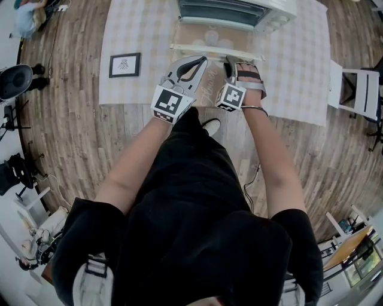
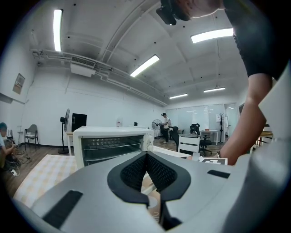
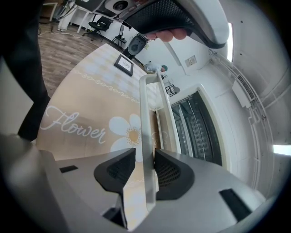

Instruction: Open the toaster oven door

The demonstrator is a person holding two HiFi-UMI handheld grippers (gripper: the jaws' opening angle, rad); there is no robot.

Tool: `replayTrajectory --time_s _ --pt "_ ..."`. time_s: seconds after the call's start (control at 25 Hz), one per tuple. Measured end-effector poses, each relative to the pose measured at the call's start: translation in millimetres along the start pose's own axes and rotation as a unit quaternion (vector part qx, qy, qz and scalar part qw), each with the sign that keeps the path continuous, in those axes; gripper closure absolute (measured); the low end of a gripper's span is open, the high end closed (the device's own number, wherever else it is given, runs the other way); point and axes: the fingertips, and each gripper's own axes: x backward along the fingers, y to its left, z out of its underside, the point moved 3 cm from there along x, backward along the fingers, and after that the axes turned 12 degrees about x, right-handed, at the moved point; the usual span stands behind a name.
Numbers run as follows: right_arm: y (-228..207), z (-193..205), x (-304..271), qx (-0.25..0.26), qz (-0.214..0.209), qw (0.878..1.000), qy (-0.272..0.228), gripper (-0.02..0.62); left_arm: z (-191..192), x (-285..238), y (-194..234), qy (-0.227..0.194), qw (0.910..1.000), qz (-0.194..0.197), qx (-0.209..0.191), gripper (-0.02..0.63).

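The lowered door (image 1: 210, 37) fills the space just in front of the toaster oven (image 1: 239, 11). Its handle (image 1: 209, 51) forms a bar across the near edge, between the parted jaws of the right gripper (image 3: 144, 166). Left of the oven, the checked mat (image 1: 137, 30) is bare apart from a picture frame (image 1: 124, 64). Right of the oven the mat is bare to its edge, and a white chair (image 1: 359, 89) stands beyond.

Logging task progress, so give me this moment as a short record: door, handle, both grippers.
door: open, folded down in front of the oven
handle: between the right gripper's fingers
right gripper: open, slight gap beside the handle at one finger
left gripper: shut, empty, close to the handle
task: door already open
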Motion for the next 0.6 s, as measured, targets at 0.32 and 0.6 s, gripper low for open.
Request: replayTrajectory --time_s 0.32,0.6 --pt "11 -2 -1 -0.006 -0.005 1.000 0.002 0.465 5 0 0 0.001 1.0000 0.000 -0.004 0.589" --pt "24 -2 -3 -0.007 -0.014 1.000 0.006 0.460 8 -1 -4 0.001 1.0000 0.006 -0.003 0.589"
